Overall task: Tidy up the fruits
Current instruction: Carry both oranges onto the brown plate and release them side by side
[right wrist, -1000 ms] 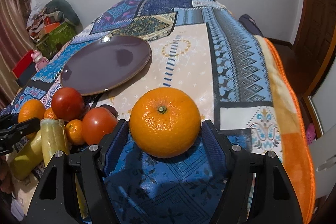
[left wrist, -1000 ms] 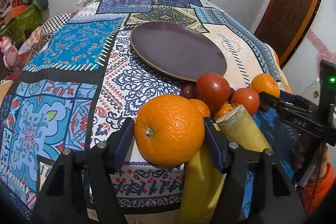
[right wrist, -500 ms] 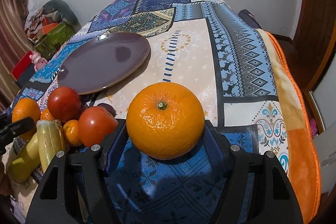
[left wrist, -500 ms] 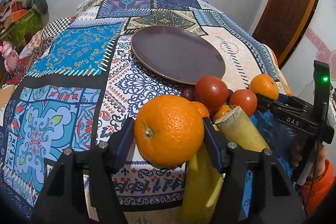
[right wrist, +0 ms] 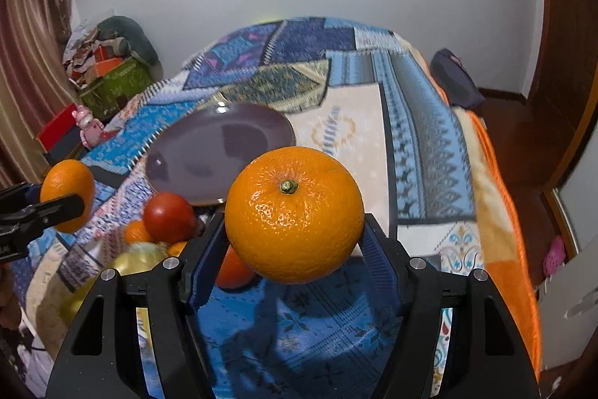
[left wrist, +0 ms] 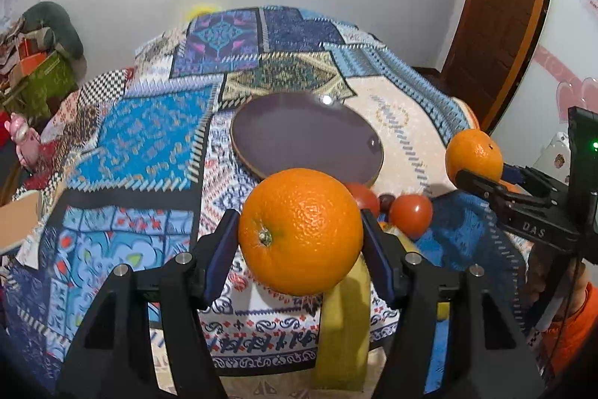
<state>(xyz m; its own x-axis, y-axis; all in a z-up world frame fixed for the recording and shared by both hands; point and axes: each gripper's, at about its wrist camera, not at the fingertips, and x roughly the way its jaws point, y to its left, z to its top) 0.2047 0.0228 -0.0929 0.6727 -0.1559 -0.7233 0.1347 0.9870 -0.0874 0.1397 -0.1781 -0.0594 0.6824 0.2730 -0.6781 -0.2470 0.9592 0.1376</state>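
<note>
My left gripper (left wrist: 298,225) is shut on a large orange (left wrist: 301,230), held in the air above the patterned blanket. My right gripper (right wrist: 294,230) is shut on a second orange (right wrist: 294,212), also lifted. Each gripper shows in the other's view: the right gripper (left wrist: 482,180) with its orange (left wrist: 472,152), and the left gripper (right wrist: 56,202) with its orange (right wrist: 67,182). An empty purple plate (left wrist: 306,141) (right wrist: 216,152) lies beyond both. Below and between the grippers sit tomatoes (left wrist: 411,215) (right wrist: 170,217), small oranges (right wrist: 136,232) and a banana (left wrist: 344,324).
A patchwork blanket (left wrist: 149,144) covers the bed. Its orange-trimmed edge (right wrist: 501,204) drops to the floor on the right. Boxes and clutter (right wrist: 108,77) and a pink toy (left wrist: 22,144) stand at the left. A wooden door (left wrist: 501,10) is at the right.
Both grippers have risen, each with its orange still clamped. The plate and the fruit pile now sit lower and farther off in both views.
</note>
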